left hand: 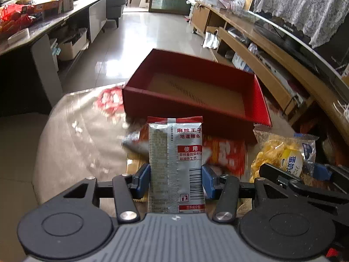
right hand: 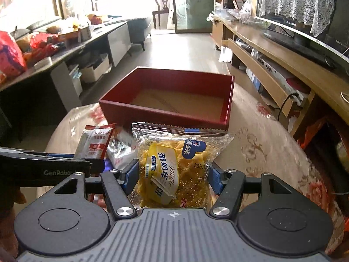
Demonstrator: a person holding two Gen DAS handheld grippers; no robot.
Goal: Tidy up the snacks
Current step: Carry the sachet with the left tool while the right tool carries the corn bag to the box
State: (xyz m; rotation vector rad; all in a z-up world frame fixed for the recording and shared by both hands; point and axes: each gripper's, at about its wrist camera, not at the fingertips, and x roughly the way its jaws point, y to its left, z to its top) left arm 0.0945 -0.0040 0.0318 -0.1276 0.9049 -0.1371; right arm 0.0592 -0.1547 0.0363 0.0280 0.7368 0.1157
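- Your left gripper (left hand: 175, 180) has its blue pads pressed against both long edges of a silver foil snack sachet with a red top band and red label panels (left hand: 175, 163); the sachet stands upright between the fingers, barcode side towards the camera.
- Your right gripper (right hand: 174, 175) is clamped on a clear plastic bag of yellow waffle pieces with a blue heart-shaped logo (right hand: 174, 163); the blue pads pinch the bag at its lower sides and its serrated top edge stands upright.
- The two grippers sit side by side: in the right wrist view the silver sachet (right hand: 96, 142) shows at the left, just beside the waffle bag, and in the left wrist view the waffle bag (left hand: 283, 155) shows at the right.
- Just beyond the silver sachet, blurred red-and-orange snack packets (left hand: 226, 152) lie on the table, near the box's front wall.
- Ahead of both grippers stands an open rectangular red cardboard box with a brown floor (left hand: 192, 102); nothing lies inside it in either view (right hand: 174, 114).
- The box rests on a round table under a beige floral cloth with a clear cover (right hand: 261, 152).
- Further out, a wooden TV stand (right hand: 283, 56) runs along the right and a long dark counter piled with bags (left hand: 43, 21) along the left.
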